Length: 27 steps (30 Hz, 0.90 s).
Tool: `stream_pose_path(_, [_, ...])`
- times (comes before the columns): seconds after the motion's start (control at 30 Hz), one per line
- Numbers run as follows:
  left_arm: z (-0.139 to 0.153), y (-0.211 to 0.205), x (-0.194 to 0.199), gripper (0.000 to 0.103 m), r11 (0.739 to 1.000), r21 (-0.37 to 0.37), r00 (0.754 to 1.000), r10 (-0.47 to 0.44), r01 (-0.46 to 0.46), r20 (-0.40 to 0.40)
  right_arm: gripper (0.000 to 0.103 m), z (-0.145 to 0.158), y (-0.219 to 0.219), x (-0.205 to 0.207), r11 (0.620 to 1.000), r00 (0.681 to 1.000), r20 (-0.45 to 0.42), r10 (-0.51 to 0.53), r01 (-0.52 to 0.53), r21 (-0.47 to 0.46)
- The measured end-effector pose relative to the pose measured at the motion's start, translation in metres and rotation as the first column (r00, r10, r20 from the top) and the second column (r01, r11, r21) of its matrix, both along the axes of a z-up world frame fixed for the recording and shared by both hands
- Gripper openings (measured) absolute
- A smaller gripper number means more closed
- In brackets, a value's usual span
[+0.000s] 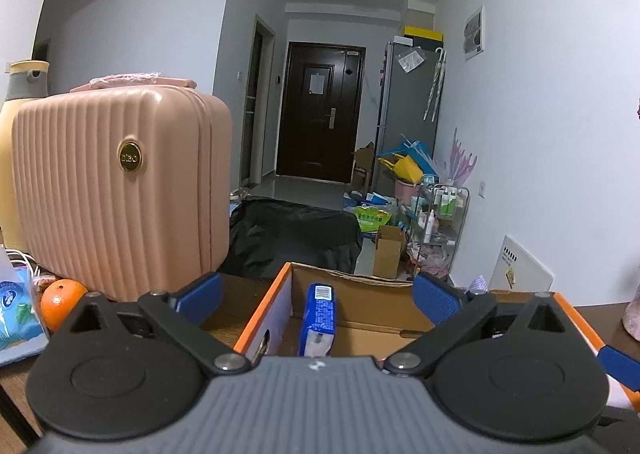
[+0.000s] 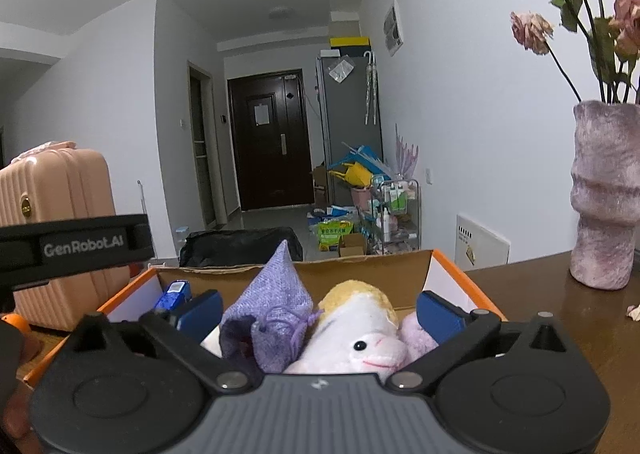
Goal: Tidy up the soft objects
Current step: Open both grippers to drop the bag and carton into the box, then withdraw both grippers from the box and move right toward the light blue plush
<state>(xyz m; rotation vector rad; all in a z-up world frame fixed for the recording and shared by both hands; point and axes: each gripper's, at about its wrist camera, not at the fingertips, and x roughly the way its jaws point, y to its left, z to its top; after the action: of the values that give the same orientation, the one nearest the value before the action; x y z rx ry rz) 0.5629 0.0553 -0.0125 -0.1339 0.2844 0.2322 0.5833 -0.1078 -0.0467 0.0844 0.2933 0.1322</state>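
In the right wrist view, a cardboard box (image 2: pixel 360 268) with orange edges fills the lower middle of the frame and holds the soft things. A plush toy (image 2: pixel 360 334) lies at the centre bottom, white and pale pink with a yellow top, a black bead eye and a stitched pink mouth. Touching it on the left is a lilac cloth pouch (image 2: pixel 276 310) of coarse weave, pointed at the top and tied with a purple drawstring. A blue packet (image 2: pixel 174 294) stands on edge at the box's left end.

The right claw (image 2: pixel 320 312) is wide open, its blue pads spread at either side of the toys; it grips nothing, and whether a pad brushes the plush I cannot tell.

In the left wrist view the same box (image 1: pixel 264 318) sits at lower centre, and the blue packet (image 1: pixel 319 320) stands upright inside near its left wall. The left claw (image 1: pixel 318 296) is also wide open and holds nothing, one pad over the tabletop left of the box, the other over the box's right part.

A pink ribbed suitcase (image 1: pixel 120 189) stands at the left of that frame, with an orange (image 1: pixel 60 304) just beside it at lower left. In the right wrist view a mauve vase (image 2: pixel 604 193) of dried roses stands on the table at the right edge.
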Motion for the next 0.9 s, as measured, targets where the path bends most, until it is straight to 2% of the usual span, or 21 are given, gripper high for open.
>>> stream_pose_path(0.57, [-0.001,0.009,-0.011,0.103,1.0,0.02,1.0,0.013,-0.013,-0.007,0.103,0.003,0.0,-0.018,0.999,0.999,0.023,0.038,-0.038,-0.022])
stream_pose_path(0.9, [-0.005,0.011,-0.041,0.103,0.998,0.058,1.0,0.022,-0.022,-0.013,0.103,0.002,-0.008,-0.047,0.997,0.998,0.025,0.054,-0.053,-0.057])
